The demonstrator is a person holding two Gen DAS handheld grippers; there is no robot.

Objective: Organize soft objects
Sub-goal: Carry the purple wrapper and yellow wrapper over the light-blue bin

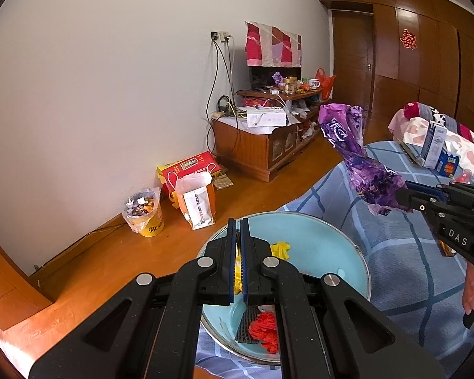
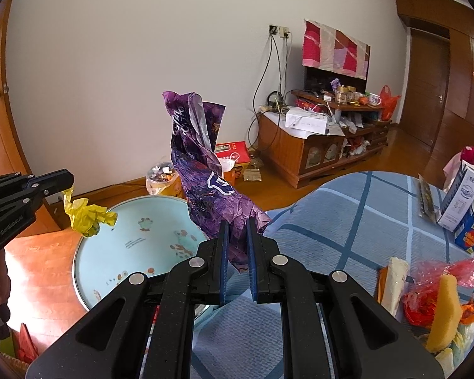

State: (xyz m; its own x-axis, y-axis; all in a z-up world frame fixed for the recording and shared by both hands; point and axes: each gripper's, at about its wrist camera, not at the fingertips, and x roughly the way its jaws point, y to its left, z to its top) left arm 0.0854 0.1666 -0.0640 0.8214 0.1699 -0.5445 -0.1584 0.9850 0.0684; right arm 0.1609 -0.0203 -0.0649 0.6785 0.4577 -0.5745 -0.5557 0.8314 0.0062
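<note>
My left gripper (image 1: 236, 222) is shut on a crumpled yellow plastic scrap (image 1: 280, 249), held over a light blue basin (image 1: 325, 240). In the right wrist view the left gripper (image 2: 69, 182) dangles that yellow scrap (image 2: 88, 218) above the basin (image 2: 126, 221) rim. A red bag (image 1: 265, 331) and a black mesh piece (image 1: 246, 325) lie in the basin. My right gripper (image 2: 236, 222) is shut on a crinkled purple wrapper (image 2: 202, 170), upright in the air beside the basin. From the left, the right gripper (image 1: 403, 194) and purple wrapper (image 1: 357, 158) hang over the bed.
The basin rests at the edge of a bed with a blue plaid sheet (image 2: 347, 221). A pile with a yellow sponge (image 2: 444, 309) and red plastic (image 2: 439, 271) lies on the right, with a carton (image 2: 461, 199) behind. On the floor are a bucket (image 1: 143, 211), a paper bag (image 1: 197, 202) and a cabinet (image 1: 262, 145).
</note>
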